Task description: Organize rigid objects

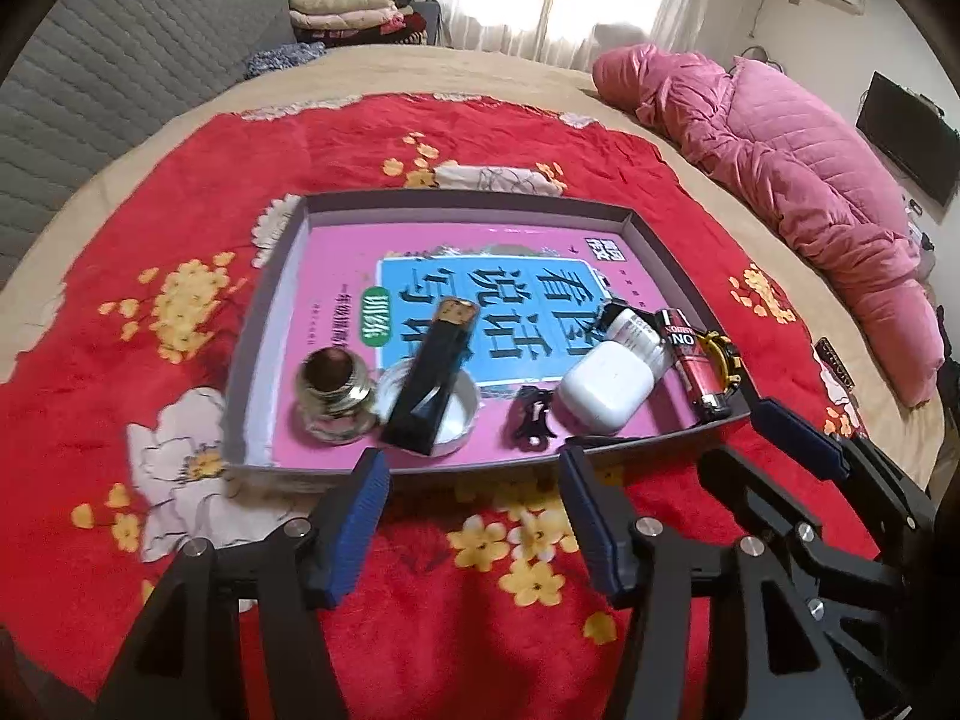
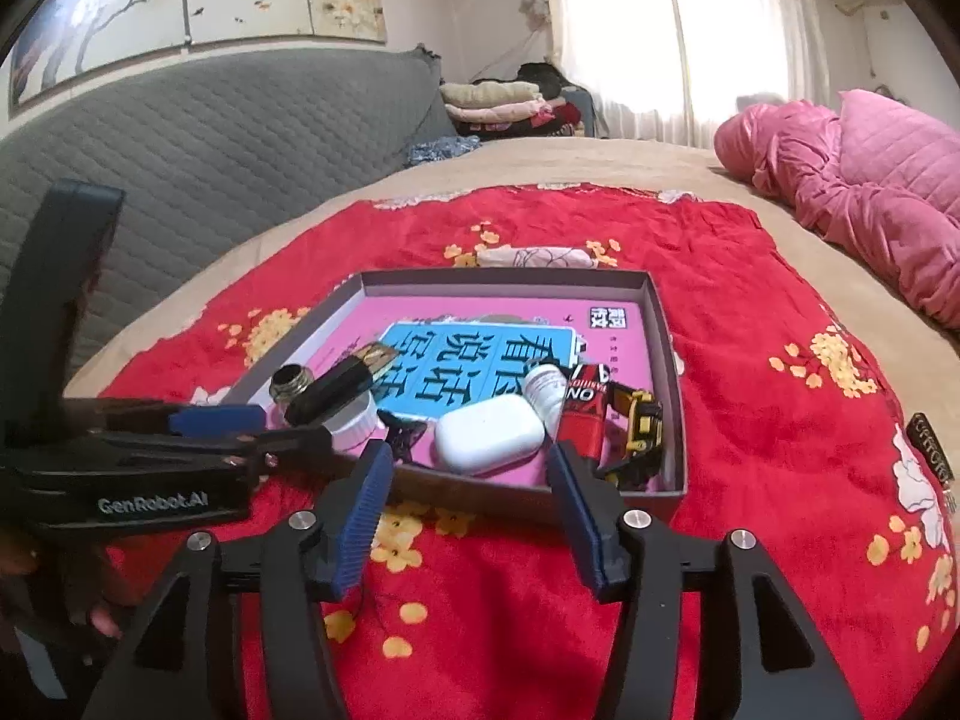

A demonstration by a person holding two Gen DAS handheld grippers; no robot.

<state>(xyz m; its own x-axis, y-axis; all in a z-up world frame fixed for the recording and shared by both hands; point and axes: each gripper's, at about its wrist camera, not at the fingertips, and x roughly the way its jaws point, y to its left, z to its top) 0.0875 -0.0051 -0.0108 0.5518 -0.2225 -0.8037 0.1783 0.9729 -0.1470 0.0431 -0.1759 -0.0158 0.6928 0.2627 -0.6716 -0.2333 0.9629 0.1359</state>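
Left gripper (image 1: 474, 480) and right gripper (image 2: 468, 474): jaws wide, nothing held. Just ahead of both, the tray (image 1: 456, 198) holds the white case (image 1: 606, 387), red lighter (image 1: 690, 360), glass jar (image 1: 330, 384) and black bar (image 1: 429, 372). Retreat is best made clear of the near rim. Yellow toy (image 2: 642, 420) is seen plainly only from the right wrist; the pink jacket's (image 1: 780, 150) full length only from the left.

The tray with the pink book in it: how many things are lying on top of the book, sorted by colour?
In the tray:
White: 3 (earbud case, small bottle, round lid)
Black: 2 (long lighter, hair clip)
Red: 1 (lighter)
Yellow and black: 1 (toy)
Clear glass: 1 (jar)
Total: 8
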